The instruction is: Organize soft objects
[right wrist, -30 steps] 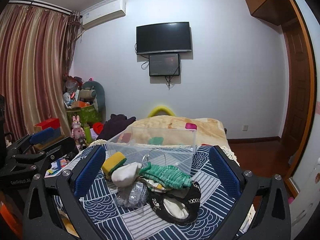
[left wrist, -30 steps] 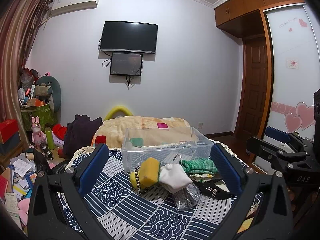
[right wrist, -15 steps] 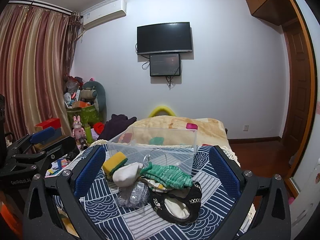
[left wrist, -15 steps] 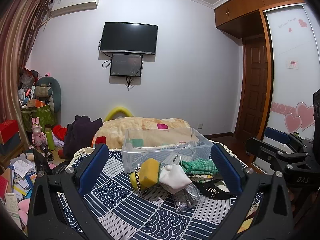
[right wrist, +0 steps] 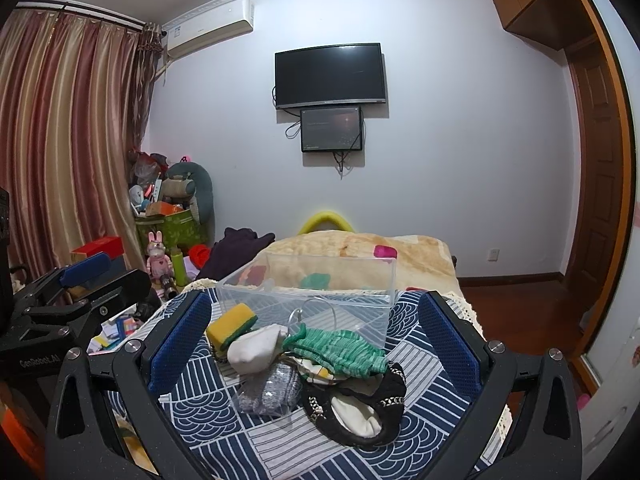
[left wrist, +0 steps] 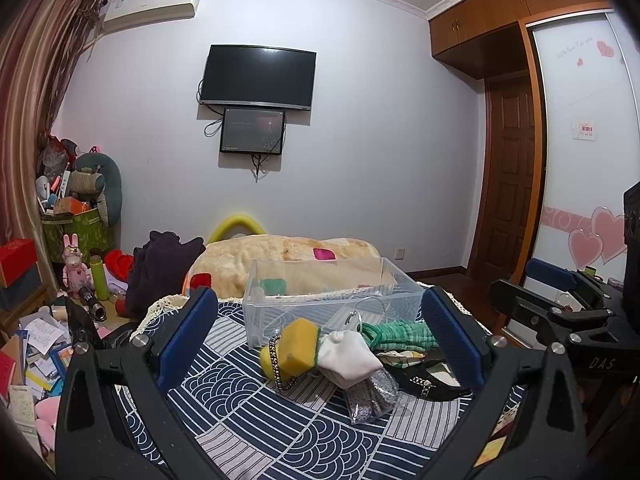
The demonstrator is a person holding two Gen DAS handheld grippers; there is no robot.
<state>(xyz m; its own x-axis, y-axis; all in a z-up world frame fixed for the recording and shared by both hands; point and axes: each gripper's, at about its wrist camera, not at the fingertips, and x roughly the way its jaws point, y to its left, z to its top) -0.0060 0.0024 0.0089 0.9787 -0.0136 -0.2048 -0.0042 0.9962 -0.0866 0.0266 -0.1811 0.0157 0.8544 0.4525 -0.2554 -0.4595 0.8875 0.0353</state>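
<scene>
A pile of soft things lies on a table under a blue patterned cloth [left wrist: 256, 420]: a yellow sponge [left wrist: 298, 346] with a green face, a white sock [left wrist: 346, 354], a green knitted cloth [left wrist: 400, 334], a grey glittery pouch [left wrist: 370, 394] and a black slipper [right wrist: 360, 404]. Behind the pile stands a clear plastic bin [left wrist: 320, 300], which looks empty. My left gripper [left wrist: 320, 344] is open, held above the pile's near side. My right gripper [right wrist: 316, 344] is open too, with the pile showing between its blue pads. Each gripper shows at the edge of the other's view.
A bed with a tan blanket [left wrist: 288, 256] lies behind the table. Toys, boxes and papers [left wrist: 40, 340] crowd the floor at the left by the curtain. A wardrobe with sliding doors [left wrist: 580, 160] and a wooden door stand at the right.
Both views have shifted only slightly; the pile and the bin lie where they were. Both grippers stay open.
</scene>
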